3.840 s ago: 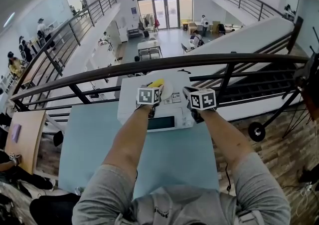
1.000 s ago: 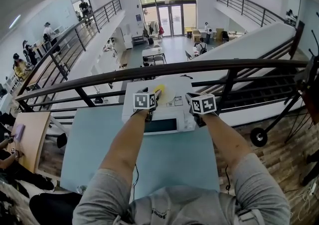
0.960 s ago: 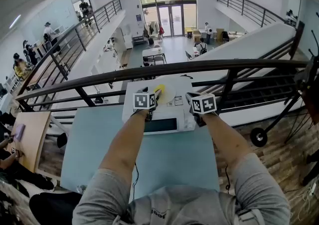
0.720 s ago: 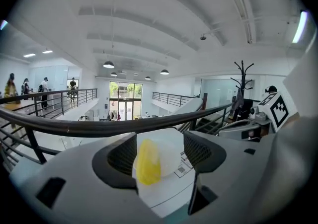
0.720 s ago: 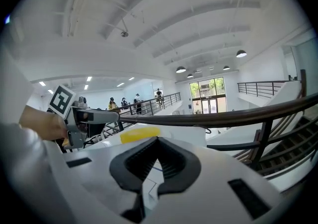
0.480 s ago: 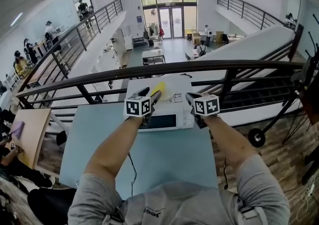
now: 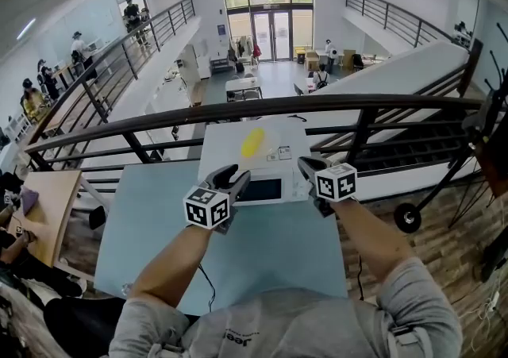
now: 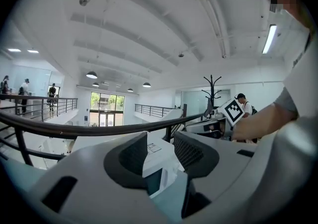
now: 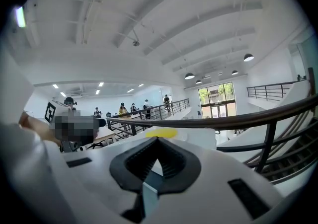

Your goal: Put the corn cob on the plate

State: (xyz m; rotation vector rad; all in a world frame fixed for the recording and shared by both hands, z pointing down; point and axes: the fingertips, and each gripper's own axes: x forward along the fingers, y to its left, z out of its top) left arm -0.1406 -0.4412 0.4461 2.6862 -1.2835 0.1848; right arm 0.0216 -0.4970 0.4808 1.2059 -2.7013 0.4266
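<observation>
The corn cob [image 7: 252, 140] is laid flat on the plate [image 7: 271, 144], which is set on a white appliance [image 7: 287, 188] at the far side of the desk [image 7: 151, 213], so the task is judged done. The cob's long axis is pointed away from the person, its far end leaning slightly right. The left gripper [image 7: 234, 175] is held clear of the appliance, its half-parted jaws having just been closing on nothing. The right gripper [image 7: 308, 164] is held closed and empty, no grasp being needed.
</observation>
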